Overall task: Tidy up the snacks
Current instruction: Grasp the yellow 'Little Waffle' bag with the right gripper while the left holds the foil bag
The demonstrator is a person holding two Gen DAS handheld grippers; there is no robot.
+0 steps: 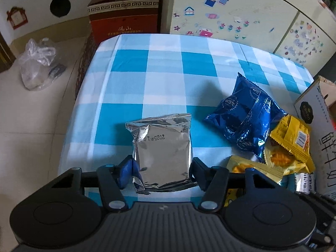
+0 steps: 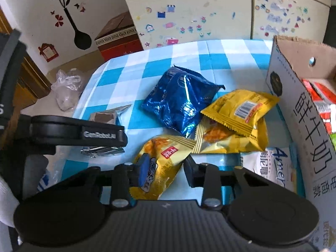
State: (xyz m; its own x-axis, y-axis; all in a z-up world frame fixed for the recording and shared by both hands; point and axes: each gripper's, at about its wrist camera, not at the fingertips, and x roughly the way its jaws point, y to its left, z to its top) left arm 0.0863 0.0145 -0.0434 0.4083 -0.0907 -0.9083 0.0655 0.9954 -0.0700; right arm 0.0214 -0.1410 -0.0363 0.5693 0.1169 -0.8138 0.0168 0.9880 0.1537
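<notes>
A silver foil packet [image 1: 162, 147] lies on the blue-checked tablecloth [image 1: 163, 63], and my left gripper [image 1: 162, 168] is shut on its near half, one pad on each side. My right gripper [image 2: 166, 168] is shut on a yellow snack packet [image 2: 161, 157] at the table's front. Just beyond it lie a blue foil packet [image 2: 178, 100] and two more yellow packets [image 2: 241, 109] [image 2: 222, 138], overlapping. In the right wrist view the left gripper's side [image 2: 84, 134] shows at the left, with the silver packet [image 2: 105, 115] partly hidden behind it.
An open milk carton box [image 2: 304, 126] stands at the table's right edge with red packets [image 2: 321, 98] inside. A white packet [image 2: 268, 166] lies against its near side. On the floor to the left is a clear plastic bag [image 1: 37, 63]. A red-brown box [image 1: 124, 14] and a stickered cabinet [image 1: 231, 10] stand behind.
</notes>
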